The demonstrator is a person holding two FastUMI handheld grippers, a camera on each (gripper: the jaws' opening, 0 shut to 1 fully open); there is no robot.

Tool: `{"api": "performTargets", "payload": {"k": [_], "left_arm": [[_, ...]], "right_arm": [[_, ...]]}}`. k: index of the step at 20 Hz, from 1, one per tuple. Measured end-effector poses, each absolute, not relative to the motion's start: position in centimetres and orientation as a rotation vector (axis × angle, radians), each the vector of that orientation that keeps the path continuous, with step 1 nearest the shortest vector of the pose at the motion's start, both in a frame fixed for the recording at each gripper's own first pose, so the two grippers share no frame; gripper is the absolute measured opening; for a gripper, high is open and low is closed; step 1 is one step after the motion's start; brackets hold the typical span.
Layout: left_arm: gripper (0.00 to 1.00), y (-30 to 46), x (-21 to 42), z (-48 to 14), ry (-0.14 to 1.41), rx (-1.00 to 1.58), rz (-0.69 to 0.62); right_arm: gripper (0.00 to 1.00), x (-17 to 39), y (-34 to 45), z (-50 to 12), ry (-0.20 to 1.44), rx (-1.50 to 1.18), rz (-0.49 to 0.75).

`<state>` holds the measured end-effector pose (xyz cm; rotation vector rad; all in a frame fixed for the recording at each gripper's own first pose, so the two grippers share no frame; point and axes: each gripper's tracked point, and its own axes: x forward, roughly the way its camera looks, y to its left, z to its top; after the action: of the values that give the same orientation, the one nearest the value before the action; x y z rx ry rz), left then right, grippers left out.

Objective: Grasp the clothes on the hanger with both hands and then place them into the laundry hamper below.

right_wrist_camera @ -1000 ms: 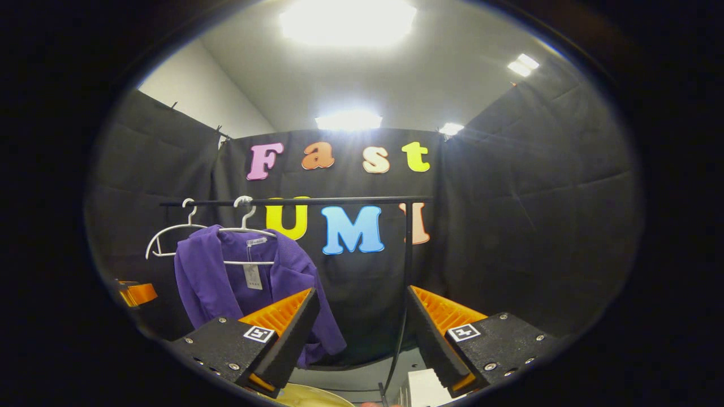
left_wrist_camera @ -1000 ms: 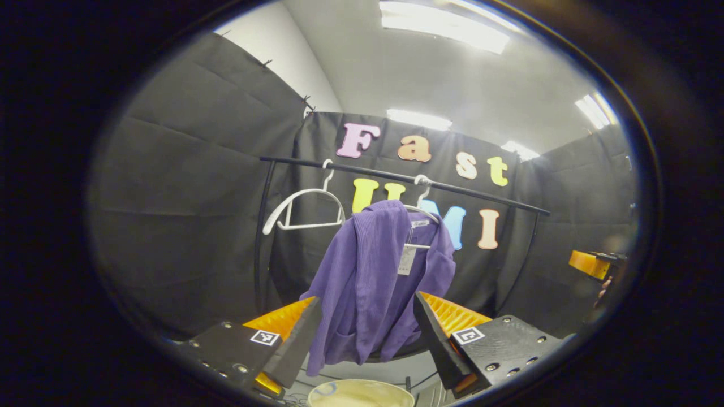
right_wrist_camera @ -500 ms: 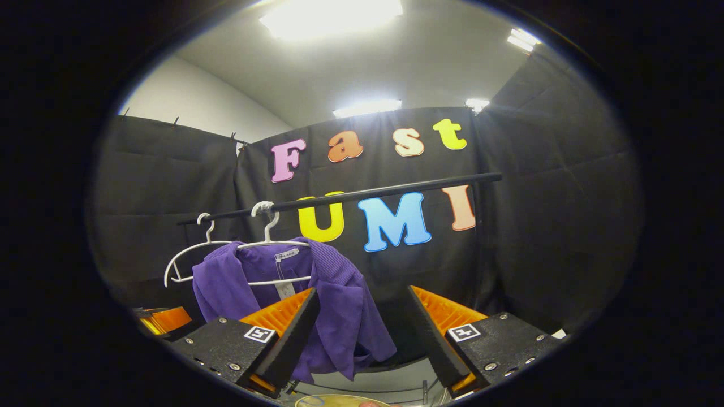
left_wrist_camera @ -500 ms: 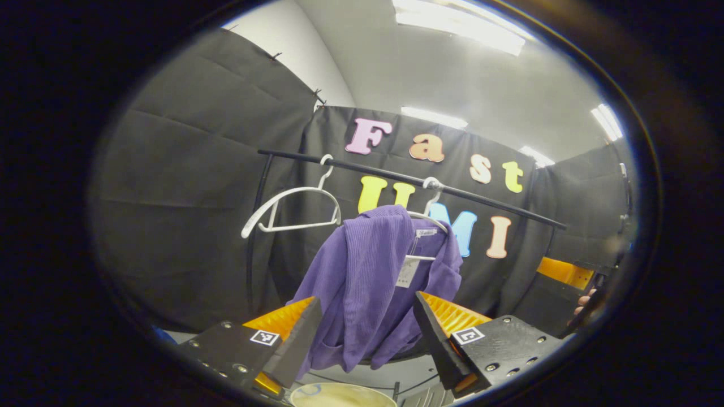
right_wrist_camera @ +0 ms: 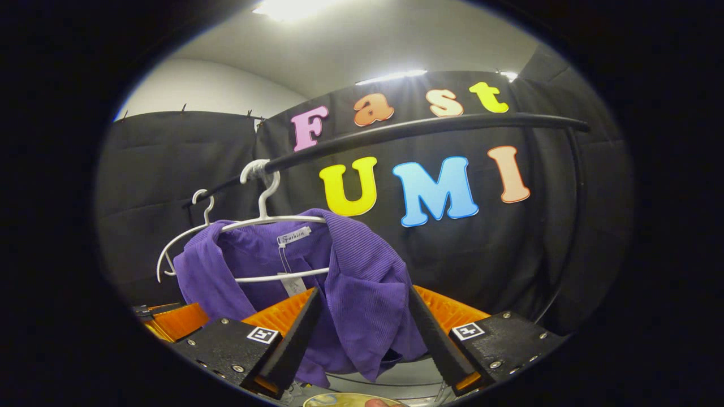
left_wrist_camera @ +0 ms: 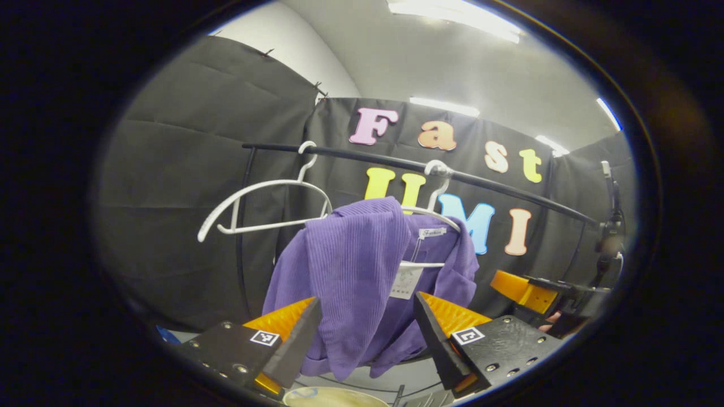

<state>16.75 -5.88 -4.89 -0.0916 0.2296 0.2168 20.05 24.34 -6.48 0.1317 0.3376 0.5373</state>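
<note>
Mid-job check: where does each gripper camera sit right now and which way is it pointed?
Left gripper view: rides the left gripper, looking up at the purple garment from its left side; own open fingers below, the right gripper at far right.
Right gripper view: rides the right gripper, facing the garment's right shoulder; own open fingers below.
Shared: garment, white hanger, black rail, hamper rim.

A black rail [left_wrist_camera: 498,186] carries two white hangers ahead of the left gripper [left_wrist_camera: 367,333]: one bare [left_wrist_camera: 254,192], one [right_wrist_camera: 271,217] holding purple clothes [left_wrist_camera: 350,271].
</note>
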Motion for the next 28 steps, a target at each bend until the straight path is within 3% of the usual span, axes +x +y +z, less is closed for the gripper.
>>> {"api": "performTargets", "payload": {"k": [3,9,10,14,19,21,23,24,28], "left_arm": [[0.99,-5.4,18.7,-5.6,0.257,-0.091,0.272],[0.99,-5.4,22.0,-6.4,0.272,-0.096,0.331],[0.94,-5.5,22.7,-6.7,0.278,-0.107,0.336],[0.94,-5.0,24.5,-7.9,0.294,-0.1,0.392],[0.94,-4.2,25.5,-8.4,0.253,-0.039,0.512],[0.89,-3.4,25.3,-7.9,0.215,-0.008,0.585],[0.99,-2.5,25.3,-7.8,0.189,0.032,0.653],[0.92,-1.9,25.3,-7.6,0.18,0.052,0.685],[0.87,-0.7,24.6,-7.4,0.157,0.082,0.742]], "right_arm": [[0.95,21.1,26.0,-8.5,0.378,0.113,0.584],[0.95,22.6,29.2,-12.0,0.444,0.092,0.645],[0.95,22.9,29.5,-12.6,0.459,0.096,0.649],[0.95,24.6,30.6,-14.3,0.473,0.093,0.654],[0.95,26.1,30.5,-15.0,0.446,0.083,0.607],[0.95,27.6,29.8,-14.6,0.412,0.081,0.559],[0.95,29.6,29.3,-14.6,0.374,0.067,0.513],[0.95,30.2,29.1,-14.6,0.363,0.062,0.499],[0.95,31.4,27.7,-14.7,0.352,0.079,0.469]]}}
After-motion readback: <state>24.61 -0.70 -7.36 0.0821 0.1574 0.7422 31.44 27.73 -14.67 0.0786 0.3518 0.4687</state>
